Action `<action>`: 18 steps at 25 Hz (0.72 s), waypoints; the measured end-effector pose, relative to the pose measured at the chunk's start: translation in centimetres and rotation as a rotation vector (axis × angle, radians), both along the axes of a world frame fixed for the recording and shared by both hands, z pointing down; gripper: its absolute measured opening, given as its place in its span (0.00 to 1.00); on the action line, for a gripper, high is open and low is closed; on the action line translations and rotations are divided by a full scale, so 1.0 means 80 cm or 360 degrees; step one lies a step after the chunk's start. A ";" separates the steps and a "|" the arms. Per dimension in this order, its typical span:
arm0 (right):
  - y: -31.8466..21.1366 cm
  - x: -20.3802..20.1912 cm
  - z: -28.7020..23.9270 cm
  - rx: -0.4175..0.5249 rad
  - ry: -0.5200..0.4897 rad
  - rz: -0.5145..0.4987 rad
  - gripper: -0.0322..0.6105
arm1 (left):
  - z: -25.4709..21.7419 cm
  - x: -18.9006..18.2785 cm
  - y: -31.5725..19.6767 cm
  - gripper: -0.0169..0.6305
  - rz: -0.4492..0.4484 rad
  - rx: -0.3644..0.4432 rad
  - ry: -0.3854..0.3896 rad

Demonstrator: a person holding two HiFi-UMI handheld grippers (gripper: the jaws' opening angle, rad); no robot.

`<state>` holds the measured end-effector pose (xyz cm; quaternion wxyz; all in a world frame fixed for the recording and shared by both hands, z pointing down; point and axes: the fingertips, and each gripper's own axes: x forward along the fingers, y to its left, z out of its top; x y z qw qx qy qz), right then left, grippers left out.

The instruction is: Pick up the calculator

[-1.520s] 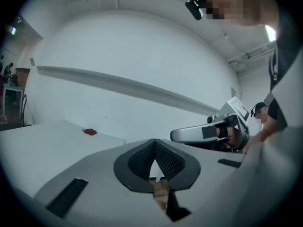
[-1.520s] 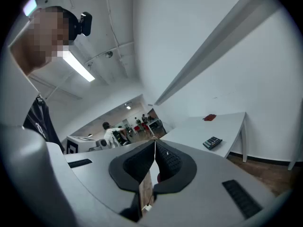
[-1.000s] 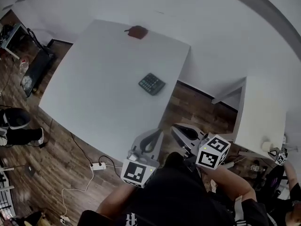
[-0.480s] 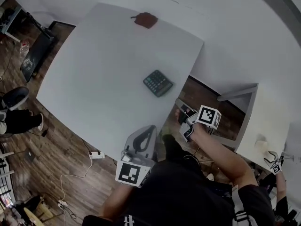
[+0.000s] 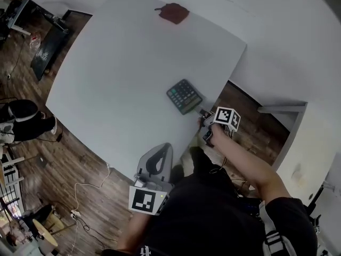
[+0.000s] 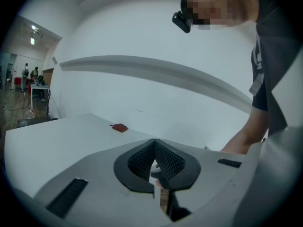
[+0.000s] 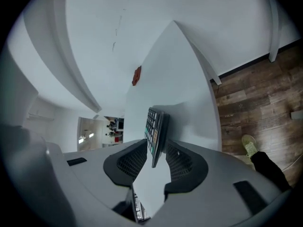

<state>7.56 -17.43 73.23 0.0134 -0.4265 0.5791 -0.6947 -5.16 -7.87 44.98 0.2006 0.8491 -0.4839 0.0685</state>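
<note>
The dark calculator [image 5: 184,96] lies flat near the right edge of the white table [image 5: 117,73]. My right gripper [image 5: 204,120] is at the calculator's near right corner. In the right gripper view the calculator [image 7: 154,129] stands edge-on between the two open jaws, with a gap on either side, and my right gripper [image 7: 155,148] has no hold on it. My left gripper [image 5: 166,147] hangs back at the table's near edge, low and close to my body. Its jaws [image 6: 154,143] meet at the tips with nothing between them.
A small red-brown object [image 5: 173,13] lies at the table's far edge. Wooden floor with a cable and power strip [image 5: 74,213] lies on the near left. A second white table [image 5: 314,143] stands to the right. A person [image 5: 21,121] is at the left.
My right gripper has travelled forward from beside my body to the calculator, which now sits between its jaws. The left gripper has stayed low at the table's near edge.
</note>
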 end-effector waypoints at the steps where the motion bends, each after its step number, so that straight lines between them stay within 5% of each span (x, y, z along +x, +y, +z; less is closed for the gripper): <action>1: -0.003 -0.005 0.005 -0.0011 -0.0015 -0.0002 0.21 | 0.004 -0.002 0.000 0.04 -0.0019 -0.0023 -0.0009; 18: -0.020 -0.033 0.037 -0.0051 -0.0032 -0.0017 0.13 | 0.022 -0.016 -0.008 0.04 -0.0075 -0.0056 -0.0023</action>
